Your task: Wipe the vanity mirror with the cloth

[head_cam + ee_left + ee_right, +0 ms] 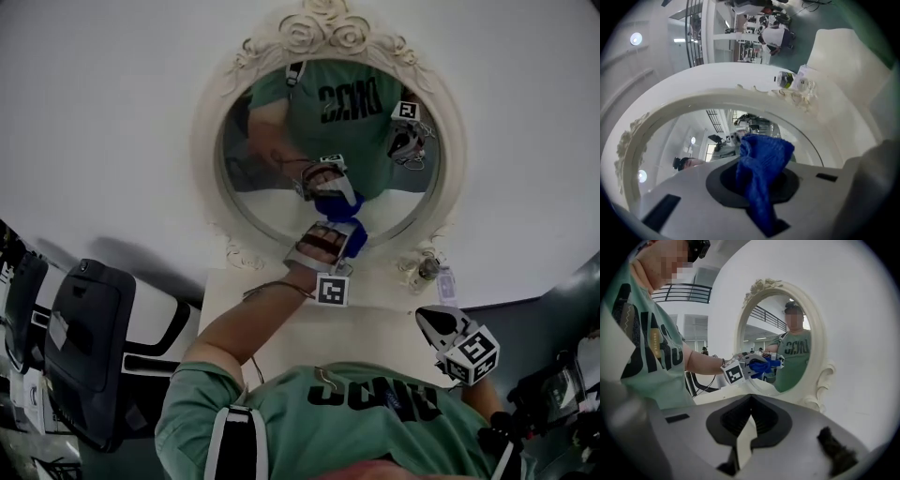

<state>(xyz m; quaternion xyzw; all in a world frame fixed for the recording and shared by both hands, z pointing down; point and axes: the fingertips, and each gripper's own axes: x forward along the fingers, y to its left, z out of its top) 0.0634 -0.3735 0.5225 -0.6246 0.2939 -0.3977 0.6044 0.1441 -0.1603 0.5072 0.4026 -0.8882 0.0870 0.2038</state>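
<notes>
The oval vanity mirror [272, 187] in its ornate white frame [211, 150] stands against the wall. My left gripper [342, 234] is shut on a blue cloth [359, 236] and presses it against the lower middle of the glass; the reflection shows just above. In the left gripper view the cloth [761, 164] bunches out of the jaws close to the frame's rim [740, 96]. My right gripper [441, 323] hangs lower right, away from the mirror, jaws together with nothing between them. From the right gripper view I see the mirror [787, 333], the cloth [761, 365] and the right gripper [747, 437].
The mirror stands on a pale vanity top [272, 309]. A small bottle [429, 269] sits by the frame's lower right foot. A black-and-white chair-like object [89, 337] is at the left, below the table level. The person's green-shirted torso fills the bottom.
</notes>
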